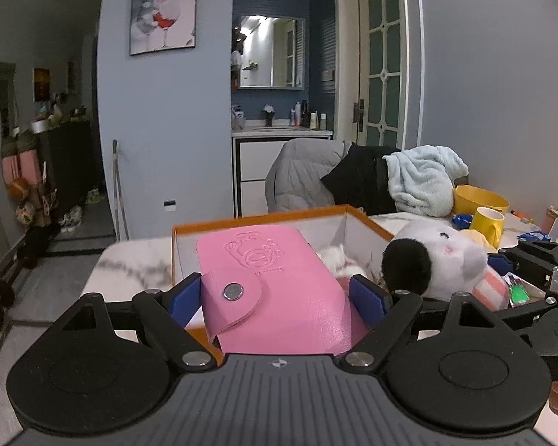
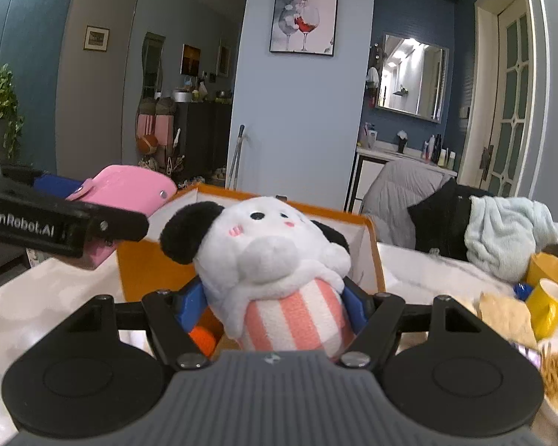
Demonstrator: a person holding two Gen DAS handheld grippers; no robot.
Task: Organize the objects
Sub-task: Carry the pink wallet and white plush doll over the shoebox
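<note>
1. Left gripper (image 1: pixel 275 293) is clamped on the pink wallet (image 1: pixel 279 282), blue pads pressed to both sides, snap flap facing the cam. Wallet hangs over the near-left part of the orange box (image 1: pixel 264 217), not yet set down.
2. Right gripper (image 2: pixel 271 303) squeezes the plush toy (image 2: pixel 275 260) around its striped body; toy sits upright, head above the box's near wall, prob. just at or over the rim.
3. Progress, my guess: midway. Something white & fluffy already lies inside the box (left cam shows it behind the wallet); wallet & plush both need lowering in and letting go.
4. Left to sort, likely: yellow mug (image 2: pixel 548 306), yellow bowl (image 1: pixel 480 199), small bits near the table's (image 1: pixel 130 264) far right end.
5. Hard to tell: box floor mostly blocked by both held items; the white thing can't be ID'd; orange object under the right gripper is cut off; clutter at right edge is blurry.
</note>
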